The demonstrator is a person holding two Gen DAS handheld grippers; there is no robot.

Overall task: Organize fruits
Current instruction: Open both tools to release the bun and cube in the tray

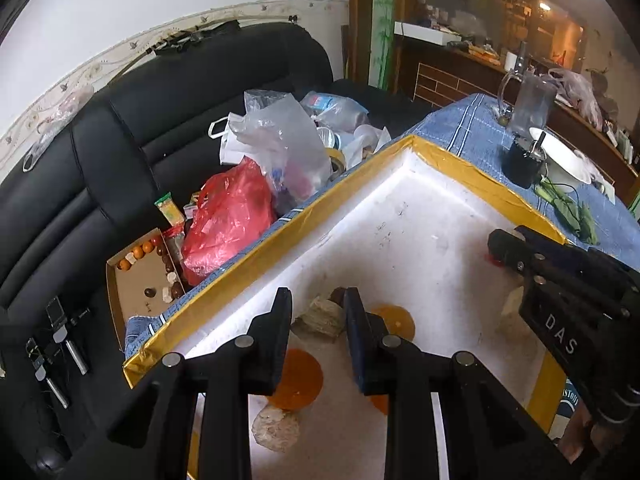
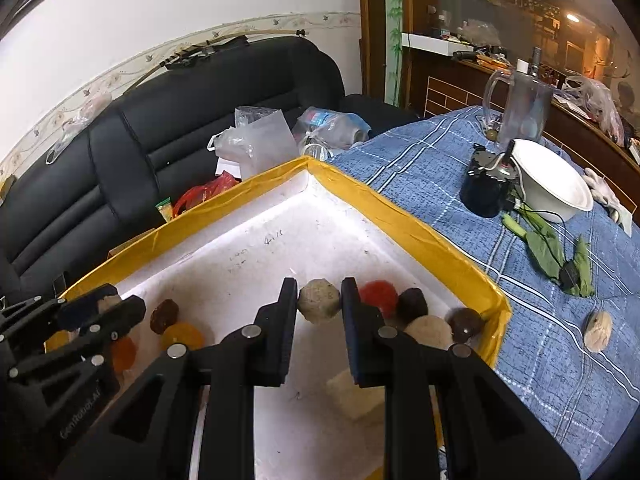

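A white foam box with a yellow taped rim [image 1: 440,152] [image 2: 400,224] holds several round fruits. My left gripper [image 1: 318,300] [image 2: 110,306] is open, its fingers on either side of a lumpy beige fruit [image 1: 322,318], with a dark brown fruit [image 1: 338,294] just beyond. Orange fruits [image 1: 298,378] lie under it. My right gripper [image 2: 319,292] [image 1: 496,246] is open, its tips flanking a speckled beige ball [image 2: 319,300]. To the right of that ball sit a red ball [image 2: 378,294], a dark ball [image 2: 412,304], a pale ball [image 2: 430,332] and a brown ball [image 2: 466,322].
One beige fruit [image 2: 598,330] lies on the blue checked cloth outside the box. A white bowl [image 2: 552,188], black cup [image 2: 486,192], clear jug [image 2: 520,108] and green leaves [image 2: 548,248] stand farther back. The black sofa carries plastic bags [image 1: 228,216] and a cardboard tray of small fruits [image 1: 144,276].
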